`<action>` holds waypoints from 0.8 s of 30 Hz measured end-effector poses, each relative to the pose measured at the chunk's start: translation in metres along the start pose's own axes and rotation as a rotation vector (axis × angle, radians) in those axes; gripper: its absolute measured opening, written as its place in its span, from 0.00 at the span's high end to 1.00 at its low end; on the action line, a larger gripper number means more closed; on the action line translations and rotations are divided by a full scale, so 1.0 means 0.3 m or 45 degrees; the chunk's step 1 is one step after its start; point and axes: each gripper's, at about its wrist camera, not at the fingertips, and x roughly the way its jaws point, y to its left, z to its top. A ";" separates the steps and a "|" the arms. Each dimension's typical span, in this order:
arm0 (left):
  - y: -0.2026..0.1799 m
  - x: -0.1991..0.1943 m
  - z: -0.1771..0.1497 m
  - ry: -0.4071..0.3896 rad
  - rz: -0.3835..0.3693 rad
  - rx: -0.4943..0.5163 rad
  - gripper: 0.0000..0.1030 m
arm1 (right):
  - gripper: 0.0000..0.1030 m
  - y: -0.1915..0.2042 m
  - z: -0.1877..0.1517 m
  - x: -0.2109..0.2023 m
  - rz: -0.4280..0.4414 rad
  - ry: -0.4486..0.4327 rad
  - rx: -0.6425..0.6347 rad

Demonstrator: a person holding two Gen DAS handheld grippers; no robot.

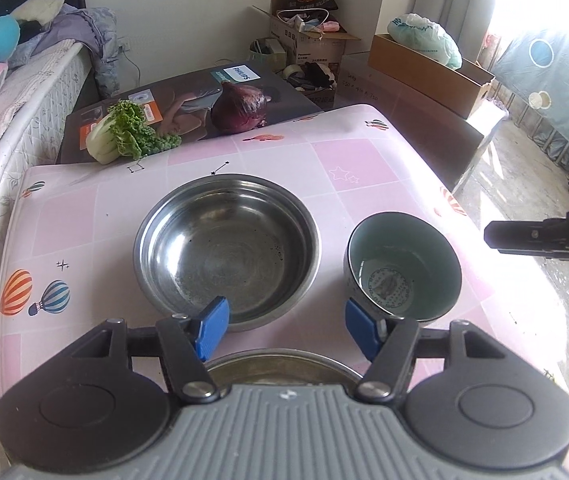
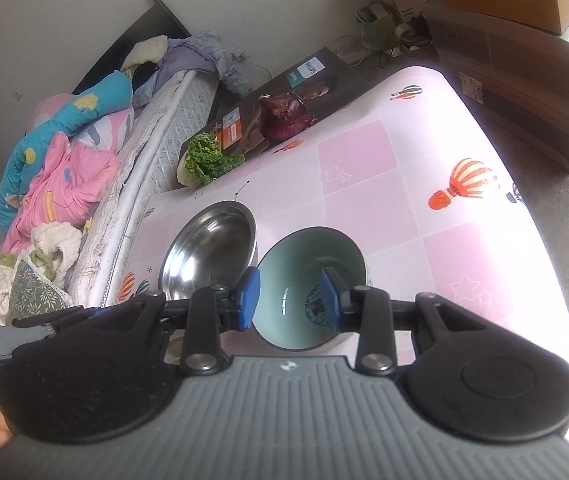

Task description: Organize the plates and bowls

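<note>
A large steel bowl (image 1: 226, 246) sits mid-table, with a smaller ceramic bowl (image 1: 402, 266), pale green inside, to its right. The rim of another steel dish (image 1: 280, 368) shows just under my left gripper (image 1: 286, 330), which is open and empty above the table's near edge. In the right wrist view the steel bowl (image 2: 208, 252) and ceramic bowl (image 2: 308, 280) stand side by side. My right gripper (image 2: 290, 300) is open, hovering over the ceramic bowl, holding nothing. The right gripper's side shows at the left view's right edge (image 1: 544, 238).
The table has a pink balloon-print cloth (image 1: 84, 224). A bok choy (image 1: 128, 132) and a red onion (image 1: 240, 108) lie on a Philips box (image 1: 188, 104) at the far edge. A bed (image 2: 84, 152) runs along the left. Cardboard boxes (image 2: 524, 80) stand at right.
</note>
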 end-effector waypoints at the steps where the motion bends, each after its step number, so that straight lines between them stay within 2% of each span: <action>1: -0.010 0.006 0.004 0.002 -0.011 0.002 0.36 | 0.68 -0.015 -0.002 0.004 -0.003 0.003 0.018; 6: -0.065 0.062 0.037 0.031 -0.058 0.002 0.38 | 0.68 -0.071 0.004 0.047 -0.032 0.007 0.070; 12: -0.117 0.144 0.078 0.089 -0.077 0.005 0.56 | 0.70 -0.108 0.029 0.134 -0.058 0.040 0.089; 17: -0.141 0.202 0.098 0.151 -0.094 -0.008 0.77 | 0.75 -0.125 0.045 0.196 -0.080 0.069 0.085; 19: -0.148 0.222 0.101 0.170 -0.090 -0.009 0.80 | 0.76 -0.130 0.051 0.214 -0.086 0.074 0.077; 24: -0.159 0.252 0.110 0.191 -0.046 -0.019 0.81 | 0.81 -0.141 0.064 0.259 -0.095 0.090 0.070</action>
